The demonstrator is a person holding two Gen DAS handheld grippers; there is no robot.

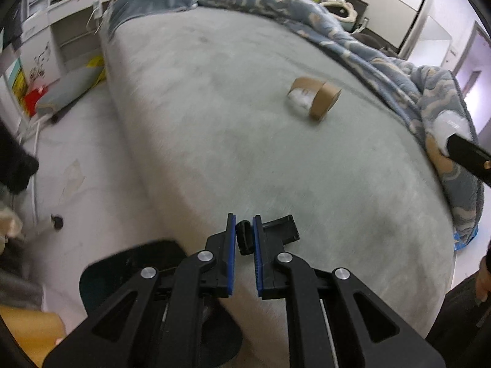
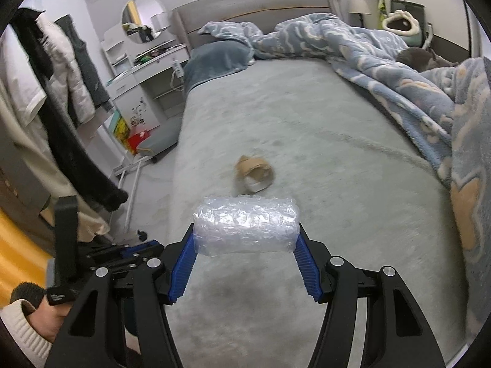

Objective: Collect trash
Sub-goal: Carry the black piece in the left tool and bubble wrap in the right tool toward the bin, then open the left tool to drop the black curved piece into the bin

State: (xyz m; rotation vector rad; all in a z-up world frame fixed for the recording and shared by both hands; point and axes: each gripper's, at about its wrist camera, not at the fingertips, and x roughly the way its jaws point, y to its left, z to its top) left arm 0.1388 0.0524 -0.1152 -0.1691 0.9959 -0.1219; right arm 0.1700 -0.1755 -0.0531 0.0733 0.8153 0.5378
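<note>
Right gripper (image 2: 246, 239) jaws are pinching a roll of bubble wrap (image 2: 246, 227) crosswise between the blue pads, holding it above the grey bed (image 2: 307, 116); ahead of those jaws, a brown tape roll (image 2: 254, 173) with white stuffing is lying on the bed; left gripper (image 1: 244, 236) jaws are pressed nearly together, gripping a small black object (image 1: 244, 237) of unclear kind; tape roll (image 1: 314, 98) is sitting well ahead and right of them; blue patterned blanket (image 2: 399, 73) is lying bunched far right of both jaws

Bubble-wrap roll (image 2: 246, 225) held crosswise, brown tape roll (image 2: 254, 172) lying on bed
</note>
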